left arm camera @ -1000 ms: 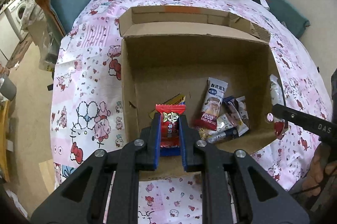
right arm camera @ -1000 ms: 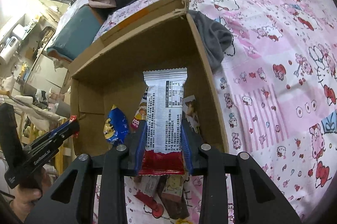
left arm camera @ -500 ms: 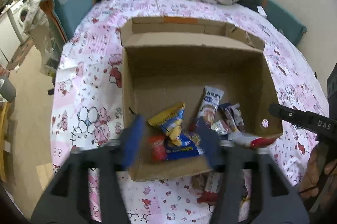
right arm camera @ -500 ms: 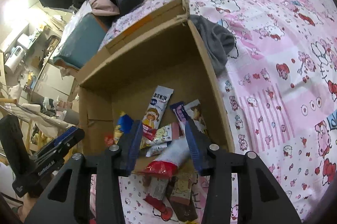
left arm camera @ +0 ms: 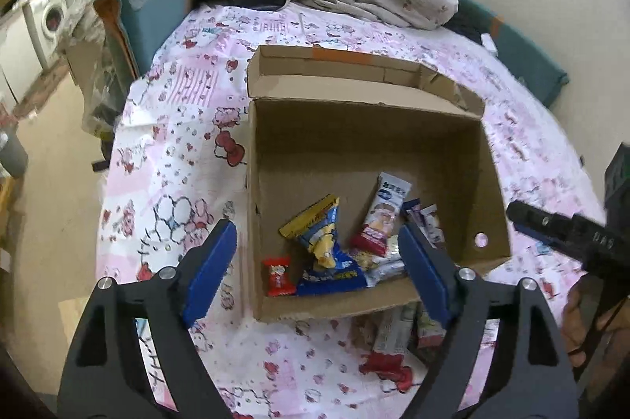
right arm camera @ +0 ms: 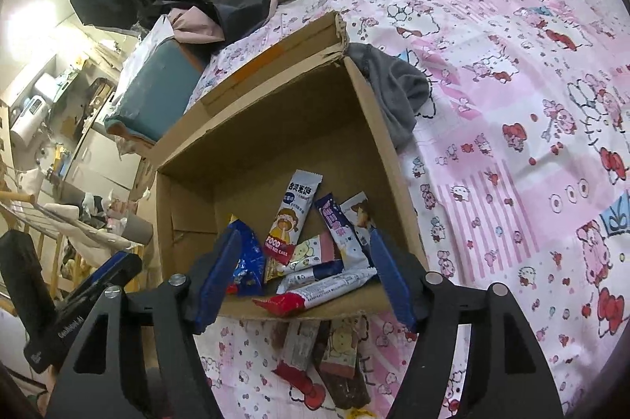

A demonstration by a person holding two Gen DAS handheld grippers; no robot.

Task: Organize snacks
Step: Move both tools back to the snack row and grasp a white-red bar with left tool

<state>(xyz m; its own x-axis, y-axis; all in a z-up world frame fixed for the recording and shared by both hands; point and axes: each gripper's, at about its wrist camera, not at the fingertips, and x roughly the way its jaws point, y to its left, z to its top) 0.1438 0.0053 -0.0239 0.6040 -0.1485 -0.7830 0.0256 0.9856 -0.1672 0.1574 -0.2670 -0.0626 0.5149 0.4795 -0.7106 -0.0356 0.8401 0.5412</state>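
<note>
My left gripper (left arm camera: pixel 317 257) is spreading its blue pads with nothing pinched between them, and the small red candy packet (left arm camera: pixel 278 276) lies free on the floor of the cardboard box (left arm camera: pixel 492 182), just beyond and between the fingers, beside a yellow-and-blue snack bag (left arm camera: pixel 321 236). My right gripper (right arm camera: pixel 305 269) is opening too, empty, the red-ended white bar (right arm camera: pixel 315 291) resting loose against the box's near wall between my pads. More wrapped snacks (right arm camera: pixel 315 352) lie outside on the pink cartoon bedsheet (right arm camera: pixel 512 104).
</note>
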